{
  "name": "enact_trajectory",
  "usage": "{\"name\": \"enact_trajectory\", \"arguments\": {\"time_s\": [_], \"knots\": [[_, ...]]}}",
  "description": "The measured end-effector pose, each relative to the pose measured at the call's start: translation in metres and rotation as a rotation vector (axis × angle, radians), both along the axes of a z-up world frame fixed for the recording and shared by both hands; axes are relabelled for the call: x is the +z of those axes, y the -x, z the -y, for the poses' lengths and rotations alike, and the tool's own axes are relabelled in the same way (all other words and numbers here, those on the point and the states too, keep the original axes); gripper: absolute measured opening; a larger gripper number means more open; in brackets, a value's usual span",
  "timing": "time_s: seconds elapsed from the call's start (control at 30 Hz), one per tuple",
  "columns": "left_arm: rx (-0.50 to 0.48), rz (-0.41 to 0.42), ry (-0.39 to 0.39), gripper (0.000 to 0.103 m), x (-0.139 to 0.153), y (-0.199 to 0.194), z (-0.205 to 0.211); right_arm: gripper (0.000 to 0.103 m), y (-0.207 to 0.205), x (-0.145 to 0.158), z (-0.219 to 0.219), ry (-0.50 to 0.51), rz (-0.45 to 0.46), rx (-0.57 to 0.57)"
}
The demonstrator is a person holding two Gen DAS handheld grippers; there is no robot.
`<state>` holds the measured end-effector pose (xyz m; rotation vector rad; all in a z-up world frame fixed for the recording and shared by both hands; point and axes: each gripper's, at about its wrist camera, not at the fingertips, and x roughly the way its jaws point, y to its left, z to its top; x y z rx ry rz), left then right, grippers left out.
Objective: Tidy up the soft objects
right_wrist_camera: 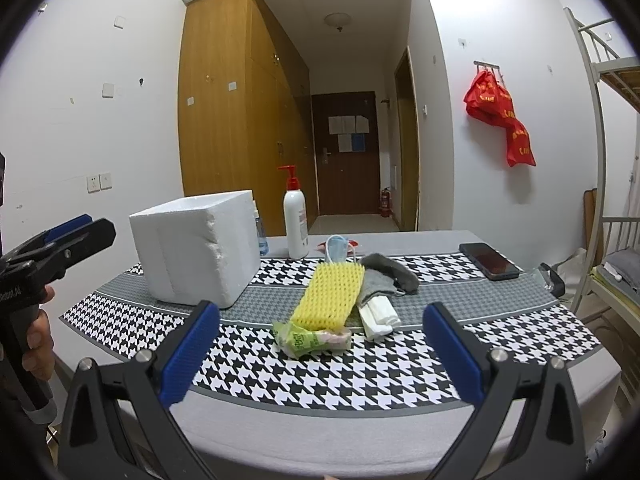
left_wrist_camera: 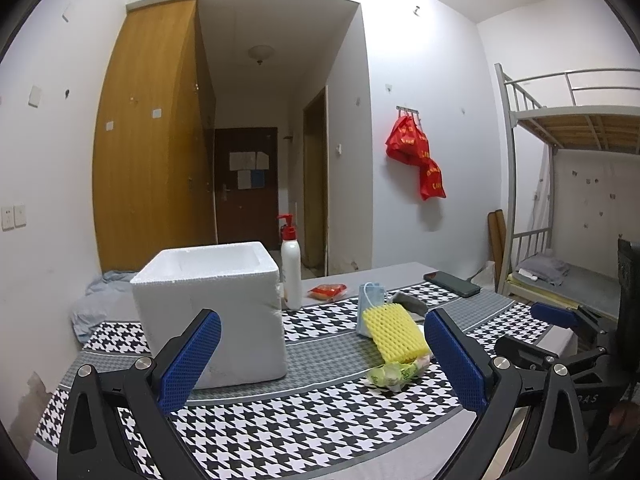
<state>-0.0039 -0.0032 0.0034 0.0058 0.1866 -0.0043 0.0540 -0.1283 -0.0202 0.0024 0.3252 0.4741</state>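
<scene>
A white foam box (left_wrist_camera: 212, 308) (right_wrist_camera: 196, 248) stands open-topped on the left of the houndstooth-cloth table (right_wrist_camera: 320, 432). To its right lies a pile: a yellow foam net (left_wrist_camera: 394, 330) (right_wrist_camera: 330, 296), a green packet (left_wrist_camera: 394, 374) (right_wrist_camera: 308, 338), a blue face mask (left_wrist_camera: 370, 304) (right_wrist_camera: 338, 250), a grey cloth (right_wrist_camera: 386, 278) and a white folded item (right_wrist_camera: 378, 316). My left gripper (left_wrist_camera: 324, 360) is open and empty, with the box's near corner between its fingers. My right gripper (right_wrist_camera: 322, 356) is open and empty, short of the green packet.
A white pump bottle (right_wrist_camera: 295, 224) with a red top stands behind the box. A red packet (left_wrist_camera: 328, 291) lies near it, and a black phone (right_wrist_camera: 490, 260) at the far right. A hand (right_wrist_camera: 38, 336) holds the left gripper's handle. A bunk bed (left_wrist_camera: 560, 120) stands right of the table.
</scene>
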Motion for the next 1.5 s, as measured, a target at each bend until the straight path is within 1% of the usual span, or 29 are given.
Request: {"name": "enact_trajectory", "arguments": {"time_s": [0.27,0.43,0.5,0.63,0.67,0.8,0.9,1.17,1.33,1.5], "knots": [[0.000,-0.012,-0.006,0.102,0.002,0.001,0.003,0.103,0.000,0.001,0.000,0.006,-0.005,0.002],[-0.012,-0.026,0.014,0.102,0.010,0.002,0.004,0.103,0.002,0.012,0.000,0.005,-0.009,0.005],[-0.018,-0.024,0.010,0.102,0.013,0.002,0.006,0.103,0.003,0.015,0.001,0.006,-0.005,0.004],[-0.042,-0.032,0.021,0.102,0.017,-0.003,0.007,0.103,0.004,0.019,0.007,0.008,0.000,-0.016],[-0.042,-0.036,0.024,0.102,0.017,-0.004,0.008,0.103,0.001,0.019,0.011,0.005,-0.015,-0.029],[-0.052,-0.051,0.023,0.102,0.020,-0.010,0.011,0.103,-0.001,0.019,0.016,-0.002,-0.025,-0.040],[-0.066,-0.088,0.041,0.102,0.020,-0.019,0.014,0.103,-0.002,0.022,0.018,0.004,-0.012,-0.051],[-0.118,-0.162,0.082,0.102,0.011,-0.048,0.021,0.103,-0.016,0.018,0.024,0.016,-0.028,-0.073],[-0.149,-0.209,0.051,0.102,0.005,-0.066,0.033,0.103,-0.029,0.009,0.029,0.028,-0.053,-0.087],[-0.169,-0.259,0.053,0.102,-0.002,-0.084,0.040,0.103,-0.038,0.004,0.032,0.028,-0.078,-0.096]]}}
